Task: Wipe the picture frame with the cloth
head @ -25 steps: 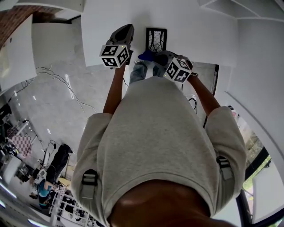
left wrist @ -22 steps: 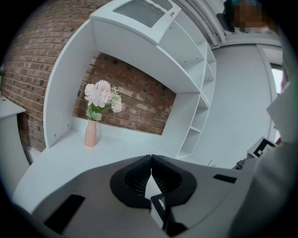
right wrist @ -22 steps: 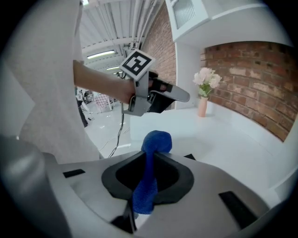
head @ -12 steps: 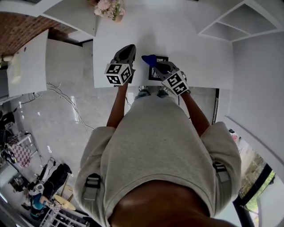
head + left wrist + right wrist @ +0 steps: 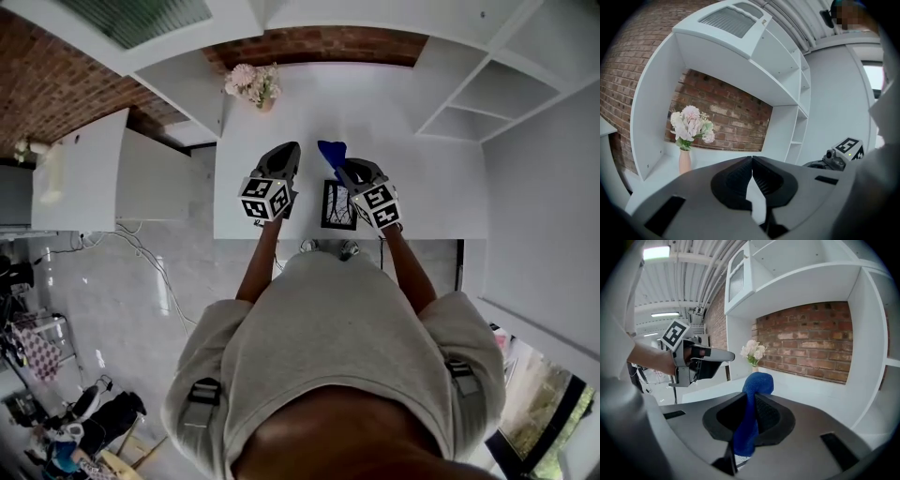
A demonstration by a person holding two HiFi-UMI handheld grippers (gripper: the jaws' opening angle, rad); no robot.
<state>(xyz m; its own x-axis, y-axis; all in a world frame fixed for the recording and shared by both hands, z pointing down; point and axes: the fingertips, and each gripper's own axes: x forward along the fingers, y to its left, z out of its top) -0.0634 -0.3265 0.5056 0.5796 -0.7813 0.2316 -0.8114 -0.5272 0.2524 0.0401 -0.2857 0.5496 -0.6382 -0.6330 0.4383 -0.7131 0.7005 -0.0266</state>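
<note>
A black picture frame (image 5: 337, 205) lies flat on the white counter (image 5: 431, 178) near its front edge, between my two grippers. My right gripper (image 5: 349, 165) hovers over the frame's right side, shut on a blue cloth (image 5: 330, 151) that sticks out past its jaws. In the right gripper view the blue cloth (image 5: 751, 413) is pinched between the black jaws and stands up above them. My left gripper (image 5: 282, 161) hangs just left of the frame, jaws shut and empty; in the left gripper view its tips (image 5: 752, 161) meet with nothing between.
A pink vase of pale flowers (image 5: 253, 86) stands at the counter's back left, also seen as flowers (image 5: 690, 126) in the left gripper view. White shelves (image 5: 487, 94) rise at the right, a brick wall (image 5: 309, 42) behind. Cables (image 5: 141, 253) trail on the floor at left.
The head view has swung up, so the counter, frame and both grippers sit lower in view and the back wall and flowers show. Both grippers stay beside the frame, the cloth still held.
</note>
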